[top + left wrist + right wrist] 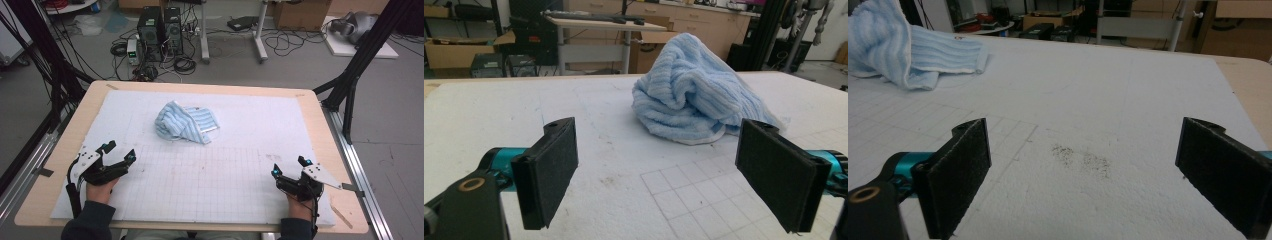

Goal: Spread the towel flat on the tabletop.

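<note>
A crumpled light-blue striped towel [186, 122] lies in a heap on the white mat [240, 165], a little behind its middle. My left gripper [119, 151] rests low at the mat's near left, jaws wide apart and empty. In the left gripper view the towel [696, 97] sits ahead between the two black pads [551, 175]. At the near right my right gripper [290, 166] is open too, with nothing between its jaws. The right gripper view has the towel [908, 52] at its far upper left, beyond the bare mat [1083, 100].
The mat covers a wooden table [320, 112] with a bare rim all round. Black frame posts [357, 60] stand at both back corners. Computers and cables [160, 30] sit on the floor behind the table. A dark smudge [1083, 160] marks the mat before the right gripper.
</note>
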